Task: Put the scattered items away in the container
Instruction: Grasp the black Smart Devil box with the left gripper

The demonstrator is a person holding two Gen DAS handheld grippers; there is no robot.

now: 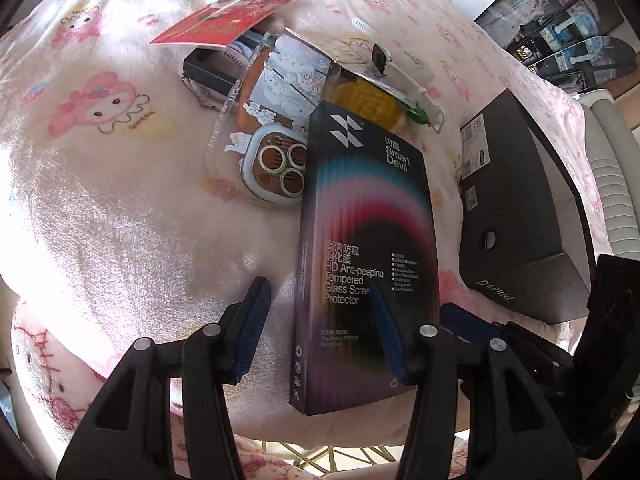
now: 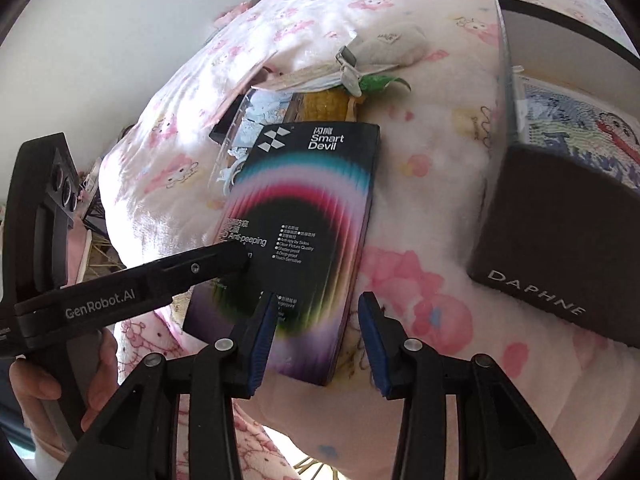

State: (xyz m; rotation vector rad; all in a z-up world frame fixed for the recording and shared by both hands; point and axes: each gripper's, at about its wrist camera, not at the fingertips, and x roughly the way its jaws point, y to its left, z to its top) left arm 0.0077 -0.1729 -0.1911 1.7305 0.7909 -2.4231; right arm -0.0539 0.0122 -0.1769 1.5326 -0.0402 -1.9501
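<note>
A pink cartoon-print blanket (image 1: 120,208) covers the whole surface, and everything lies on it. The largest thing on it is the dark DAPHNE box (image 2: 560,240), open at the top, with a printed picture showing inside; it stands to the right of both claws, well clear of their pads.

Next in size is the Smart Devil screen protector box (image 1: 360,240), lying flat with its printed face up and its long side running away from the cameras. Its far end rests over a clear phone case (image 1: 260,120) with a cartoon print and three camera rings. Beyond that lie a red card (image 1: 224,20), a yellow corn-shaped toy (image 1: 364,100) with green leaves, and a white watch (image 1: 384,60), crowded together at the screen protector box's far end.

The left claw (image 1: 320,328) stands open and holds nothing. Its right pad shows over the near part of the screen protector box's face, its left pad over bare blanket just left of the box, so the box's left edge lies between them; whether either pad touches cannot be told.

The right claw (image 2: 316,336) is narrower but also open and empty. Its left pad shows over the box's near right corner, its right pad over blanket just beside the box's right edge. A hand (image 2: 48,392) grips the left claw's handle.
</note>
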